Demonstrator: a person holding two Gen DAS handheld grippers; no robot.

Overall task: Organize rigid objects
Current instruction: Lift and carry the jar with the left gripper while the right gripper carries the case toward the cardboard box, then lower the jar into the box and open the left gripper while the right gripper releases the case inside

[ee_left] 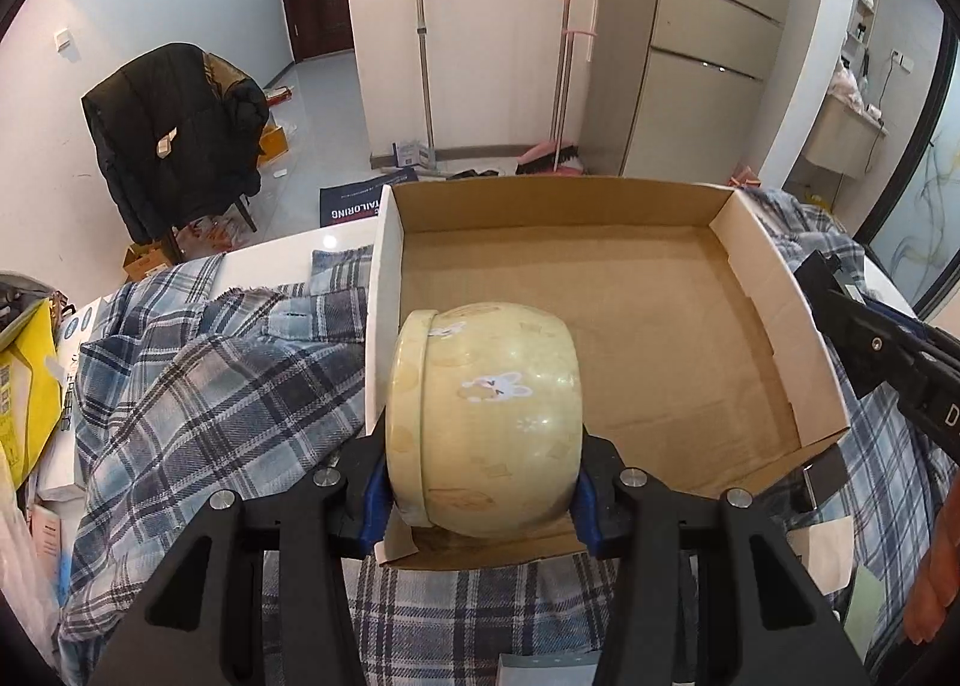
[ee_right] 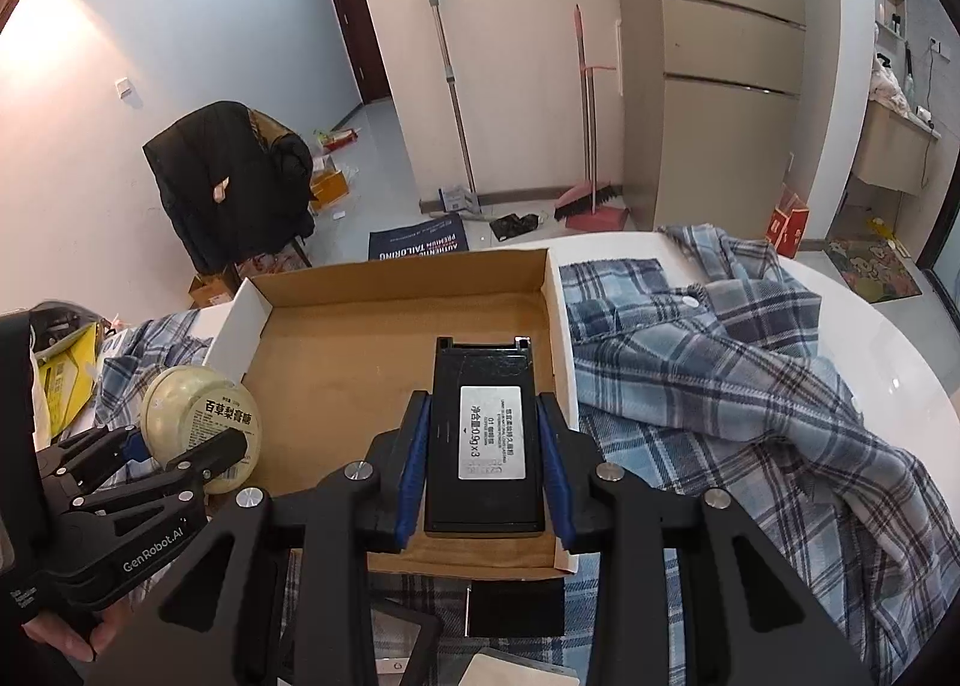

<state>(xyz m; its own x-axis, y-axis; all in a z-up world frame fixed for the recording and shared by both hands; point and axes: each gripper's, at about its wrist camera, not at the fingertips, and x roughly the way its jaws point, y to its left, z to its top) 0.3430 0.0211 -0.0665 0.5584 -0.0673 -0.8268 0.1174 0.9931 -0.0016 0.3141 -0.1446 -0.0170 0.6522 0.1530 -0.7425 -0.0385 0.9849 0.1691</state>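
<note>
While both hands hang over the shallow cardboard box (ee_right: 336,362), the left gripper (ee_left: 483,497) clamps a round, glossy pale-yellow jar (ee_left: 486,416) on its side above the box's near left corner. Beside it, the right gripper (ee_right: 483,470) pinches a flat, rigid black case (ee_right: 483,434) with a silver label over the box's brown floor. Crumpled plaid shirts (ee_right: 720,386) lie on the white counter (ee_right: 888,362) around the box.

Bare cardboard box (ee_left: 600,290) floor ahead, low walls, plaid cloth (ee_right: 720,374) alongside.
</note>
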